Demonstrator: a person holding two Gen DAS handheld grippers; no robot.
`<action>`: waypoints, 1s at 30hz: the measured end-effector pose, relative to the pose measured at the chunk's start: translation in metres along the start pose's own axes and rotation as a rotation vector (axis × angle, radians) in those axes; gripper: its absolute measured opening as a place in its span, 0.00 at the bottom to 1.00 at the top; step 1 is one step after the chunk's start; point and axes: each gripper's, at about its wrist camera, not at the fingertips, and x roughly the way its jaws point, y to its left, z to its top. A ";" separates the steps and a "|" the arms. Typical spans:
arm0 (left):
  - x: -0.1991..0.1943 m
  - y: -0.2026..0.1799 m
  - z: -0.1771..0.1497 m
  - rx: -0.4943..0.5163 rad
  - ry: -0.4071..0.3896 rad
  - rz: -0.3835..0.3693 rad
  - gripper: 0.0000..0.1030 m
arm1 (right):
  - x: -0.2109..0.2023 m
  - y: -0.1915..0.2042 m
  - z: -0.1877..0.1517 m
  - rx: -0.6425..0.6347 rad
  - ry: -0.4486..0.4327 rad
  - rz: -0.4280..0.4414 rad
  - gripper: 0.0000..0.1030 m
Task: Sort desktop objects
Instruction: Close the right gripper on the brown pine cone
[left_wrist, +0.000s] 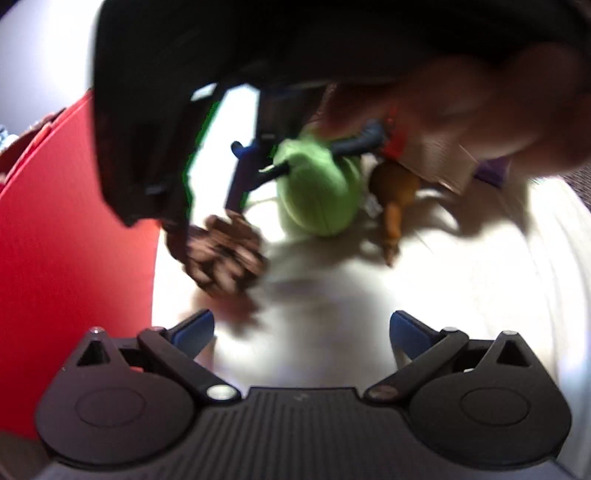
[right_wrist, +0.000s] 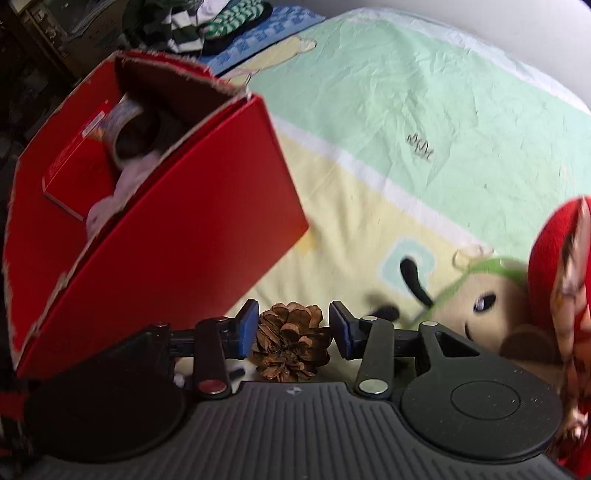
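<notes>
Between the blue pads of the right gripper a pine cone sits clamped just beside the red box, already holding a tape roll, while the left gripper gapes empty, and a green plush and other toys await sorting.

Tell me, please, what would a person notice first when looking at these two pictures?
In the right wrist view, the pine cone sits between the blue fingers of the right gripper, with the big red box open at upper left, a tape roll inside. In the blurred left wrist view, the left gripper is open and empty, facing a green plush toy.
</notes>
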 end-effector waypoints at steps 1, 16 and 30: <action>-0.003 0.000 -0.004 0.012 0.003 -0.016 0.99 | -0.005 0.000 -0.009 -0.002 0.020 0.014 0.44; -0.004 -0.027 0.010 0.164 -0.035 -0.087 0.91 | -0.050 -0.052 -0.117 0.517 -0.207 0.153 0.56; -0.009 -0.025 0.011 0.101 -0.017 -0.137 0.50 | -0.038 -0.058 -0.135 0.657 -0.209 0.220 0.52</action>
